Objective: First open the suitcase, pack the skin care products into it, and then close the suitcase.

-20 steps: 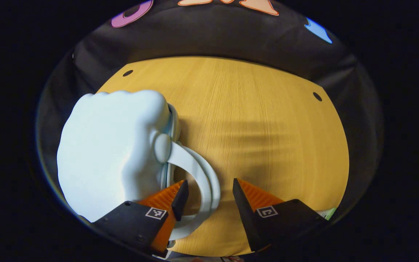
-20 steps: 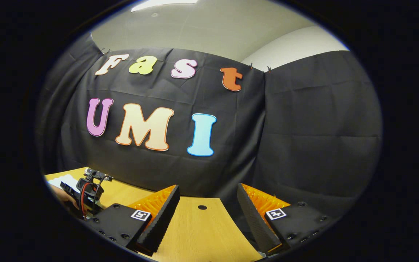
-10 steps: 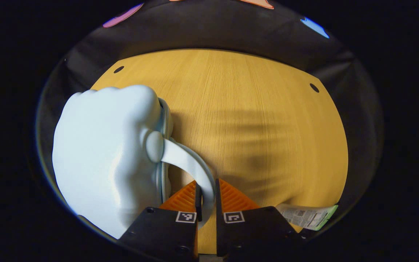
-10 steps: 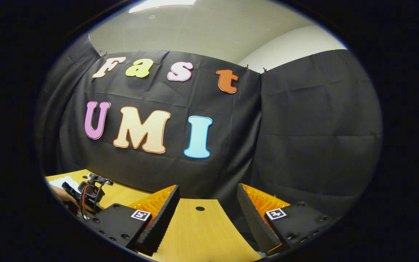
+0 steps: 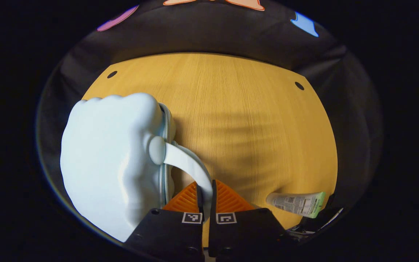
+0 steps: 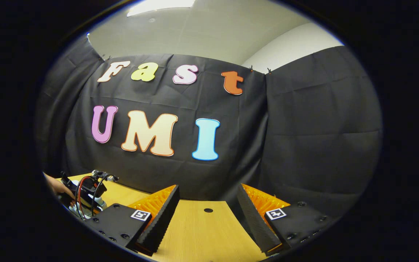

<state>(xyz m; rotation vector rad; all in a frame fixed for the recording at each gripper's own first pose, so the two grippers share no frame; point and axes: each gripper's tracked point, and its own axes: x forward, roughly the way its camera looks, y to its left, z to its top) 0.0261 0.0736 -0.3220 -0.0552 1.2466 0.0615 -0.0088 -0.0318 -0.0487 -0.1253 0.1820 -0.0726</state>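
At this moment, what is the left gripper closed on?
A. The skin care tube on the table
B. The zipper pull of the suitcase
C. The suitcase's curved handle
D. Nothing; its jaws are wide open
C. In the left gripper view, the left gripper has its jaws pinched on the pale curved handle of the suitcase, while the tube lies apart on the table.

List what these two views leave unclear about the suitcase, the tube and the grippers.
- Suitcase, left gripper view: near corner cut off by the left gripper; inside unseen, shell zipped.
- Tube, left gripper view: cap end runs off the edge.
- Right gripper view: the left gripper is too small to show its jaws.
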